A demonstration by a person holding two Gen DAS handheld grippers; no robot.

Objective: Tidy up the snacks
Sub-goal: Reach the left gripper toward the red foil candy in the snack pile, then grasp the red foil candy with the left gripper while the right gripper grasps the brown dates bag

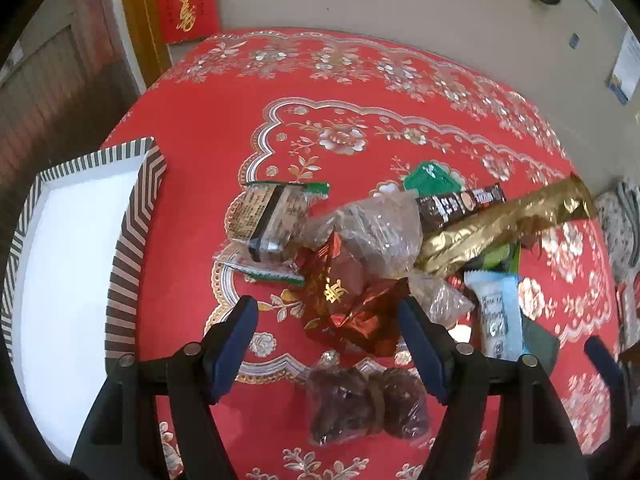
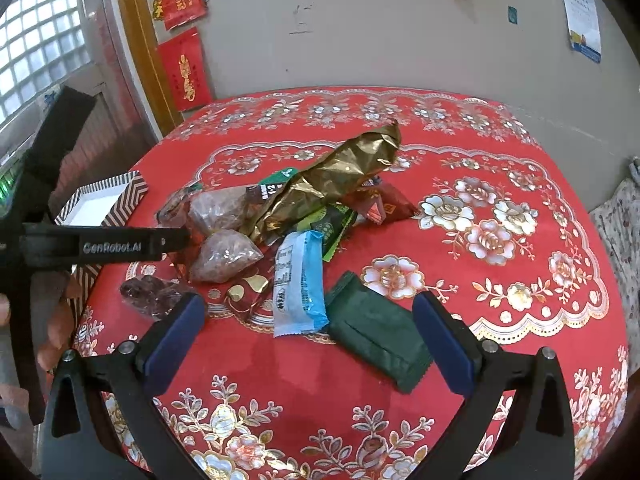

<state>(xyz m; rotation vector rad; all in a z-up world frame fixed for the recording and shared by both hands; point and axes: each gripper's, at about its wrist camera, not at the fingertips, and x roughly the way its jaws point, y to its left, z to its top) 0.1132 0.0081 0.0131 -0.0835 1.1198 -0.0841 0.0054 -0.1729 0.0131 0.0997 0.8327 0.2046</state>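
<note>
A pile of snacks lies on the red flowered tablecloth (image 1: 208, 128). My left gripper (image 1: 326, 320) is open, its fingers on either side of a red foil packet (image 1: 344, 304) with a gold character. A clear bag of dark dates (image 1: 360, 404) lies just below it. A long gold foil wrapper (image 1: 500, 224) (image 2: 332, 180) lies across the pile. My right gripper (image 2: 310, 316) is open above a light blue packet (image 2: 298, 284) and a dark green packet (image 2: 376, 340). The left gripper body (image 2: 108, 244) shows in the right wrist view.
A striped box (image 1: 132, 224) with a white inside stands at the table's left edge; it also shows in the right wrist view (image 2: 128, 196). Clear bags (image 2: 224, 260), a brown bar (image 1: 460, 204) and green packets (image 1: 432, 178) lie in the pile. A wall stands behind the table.
</note>
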